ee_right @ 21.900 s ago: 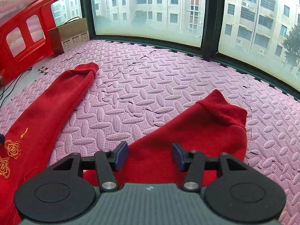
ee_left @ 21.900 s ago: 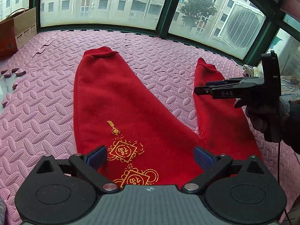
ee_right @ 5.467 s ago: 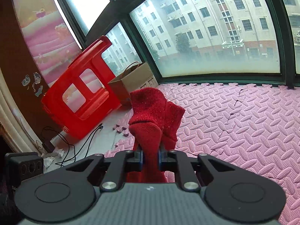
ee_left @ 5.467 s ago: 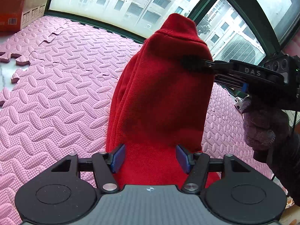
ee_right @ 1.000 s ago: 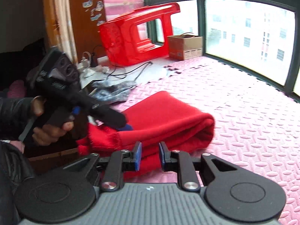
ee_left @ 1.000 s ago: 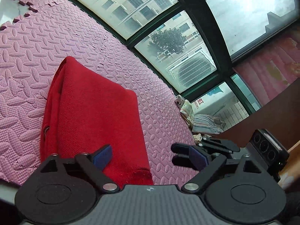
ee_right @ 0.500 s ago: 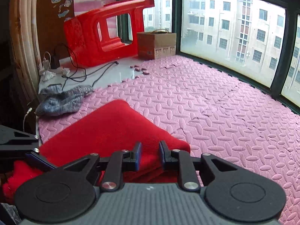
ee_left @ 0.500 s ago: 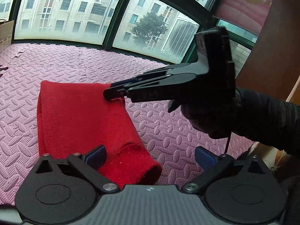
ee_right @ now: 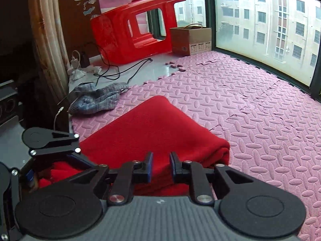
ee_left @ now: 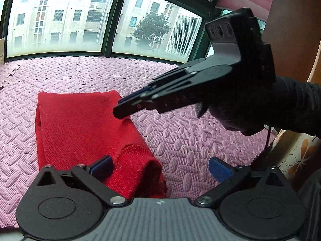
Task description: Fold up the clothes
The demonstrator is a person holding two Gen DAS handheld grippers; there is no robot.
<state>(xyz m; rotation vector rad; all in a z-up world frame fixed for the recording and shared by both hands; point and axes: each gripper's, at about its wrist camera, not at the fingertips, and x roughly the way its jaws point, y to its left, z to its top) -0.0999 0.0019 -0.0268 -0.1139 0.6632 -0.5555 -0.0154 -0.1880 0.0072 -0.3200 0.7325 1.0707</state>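
Note:
The red trousers (ee_left: 80, 124) lie folded into a compact stack on the pink foam mat (ee_left: 190, 136); they also show in the right wrist view (ee_right: 152, 128). My left gripper (ee_left: 160, 167) is wide open and empty, with the ribbed cuff end of the stack between its fingers. My right gripper (ee_right: 160, 167) has its jaws a narrow gap apart, holding nothing, just above the near edge of the stack. In the left wrist view the right gripper (ee_left: 128, 108) hovers over the stack's far right corner.
A red plastic stool (ee_right: 136, 26) lies tipped at the back left beside a cardboard box (ee_right: 190, 40). Grey knitted cloth (ee_right: 98, 98), cables and a charger lie on the bare floor left of the mat. Windows bound the far side.
The right gripper has drawn back and risen off the stack's corner, and its jaws have parted a little. The left gripper stays open at the cuff end.

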